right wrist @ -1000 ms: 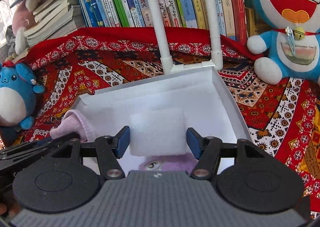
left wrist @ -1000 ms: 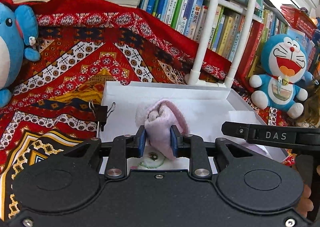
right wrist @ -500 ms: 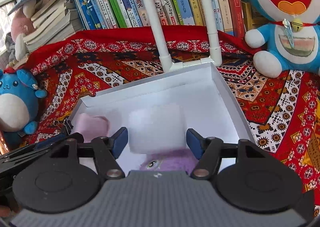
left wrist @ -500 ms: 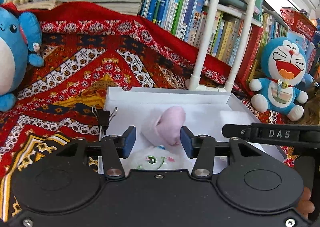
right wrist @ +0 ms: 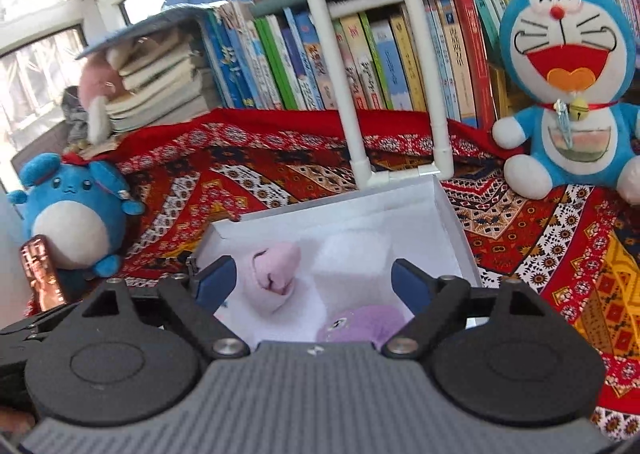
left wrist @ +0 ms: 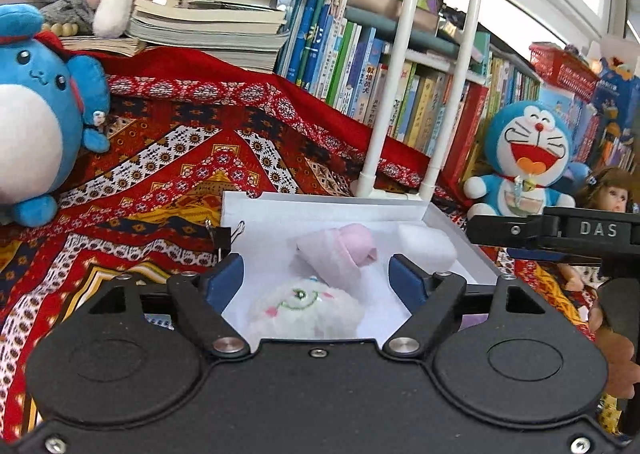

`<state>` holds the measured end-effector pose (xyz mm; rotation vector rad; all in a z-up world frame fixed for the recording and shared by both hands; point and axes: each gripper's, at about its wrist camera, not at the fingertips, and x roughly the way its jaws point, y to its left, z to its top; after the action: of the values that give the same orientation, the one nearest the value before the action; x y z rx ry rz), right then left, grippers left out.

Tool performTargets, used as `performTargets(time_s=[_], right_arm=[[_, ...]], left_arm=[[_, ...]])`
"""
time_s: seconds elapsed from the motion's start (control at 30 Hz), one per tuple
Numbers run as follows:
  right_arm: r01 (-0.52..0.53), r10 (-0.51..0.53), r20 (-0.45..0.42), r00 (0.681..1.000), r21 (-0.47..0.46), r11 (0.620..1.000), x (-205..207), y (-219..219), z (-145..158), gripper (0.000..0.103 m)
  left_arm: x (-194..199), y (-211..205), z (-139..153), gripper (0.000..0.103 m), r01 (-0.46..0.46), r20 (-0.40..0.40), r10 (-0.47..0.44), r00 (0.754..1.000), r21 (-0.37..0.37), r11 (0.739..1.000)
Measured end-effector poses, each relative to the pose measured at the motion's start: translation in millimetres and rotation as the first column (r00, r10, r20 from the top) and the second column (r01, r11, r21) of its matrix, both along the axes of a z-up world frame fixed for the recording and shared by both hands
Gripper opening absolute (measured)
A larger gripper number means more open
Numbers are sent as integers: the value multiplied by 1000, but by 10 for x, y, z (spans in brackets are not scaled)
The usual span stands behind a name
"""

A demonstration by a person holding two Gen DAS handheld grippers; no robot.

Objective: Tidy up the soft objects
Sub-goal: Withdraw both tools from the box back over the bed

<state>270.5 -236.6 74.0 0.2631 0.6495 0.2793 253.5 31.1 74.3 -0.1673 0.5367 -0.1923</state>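
A white open box (left wrist: 320, 204) (right wrist: 452, 222) lies on the red patterned cloth. Inside it lie a pink rolled sock (left wrist: 344, 250) (right wrist: 274, 274), a white fluffy plush with a green stitched face (left wrist: 304, 308), a white foam block (left wrist: 426, 246) (right wrist: 352, 254) and a purple plush (right wrist: 360, 328). My left gripper (left wrist: 316, 280) is open and empty, above the box's near side, over the white plush. My right gripper (right wrist: 312, 280) is open and empty, above the box near the purple plush; its body shows in the left wrist view (left wrist: 560, 232).
A blue round plush (left wrist: 36, 126) (right wrist: 76, 214) sits left on the cloth. A Doraemon plush (left wrist: 524, 166) (right wrist: 568, 94) sits right. White pipe posts (left wrist: 384, 102) (right wrist: 340, 74) stand behind the box before a book row. A doll (left wrist: 608, 194) is far right. A binder clip (left wrist: 226, 238) grips the box's left wall.
My left gripper opened and let go of the pink sock, which now lies in the box. Both grippers rose and drew back from the box.
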Motion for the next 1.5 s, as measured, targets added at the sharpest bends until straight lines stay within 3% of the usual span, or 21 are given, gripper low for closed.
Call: performTargets(time_s=[0.47, 0.67, 0.8, 1.2, 1.5], right_arm=[[-58, 57, 122, 991, 8, 998, -814, -168, 234, 103], [-29, 27, 163, 986, 13, 999, -1078, -280, 261, 103], [-14, 12, 169, 985, 10, 1000, -1207, -353, 223, 103], [31, -4, 225, 974, -114, 993, -1608, -407, -9, 103], [23, 10, 215, 977, -153, 988, -1771, -392, -244, 103]], left_arm=[[-690, 207, -42, 89, -4, 49, 3, 999, 9, 1000], [-931, 234, -103, 92, 3, 66, -4, 998, 8, 1000], [-1059, 263, -139, 93, 10, 69, -10, 998, 10, 1000], [-1362, 397, -374, 93, -35, 38, 35, 999, -1, 999], [-1338, 435, -525, 93, -70, -5, 70, 998, 11, 998]])
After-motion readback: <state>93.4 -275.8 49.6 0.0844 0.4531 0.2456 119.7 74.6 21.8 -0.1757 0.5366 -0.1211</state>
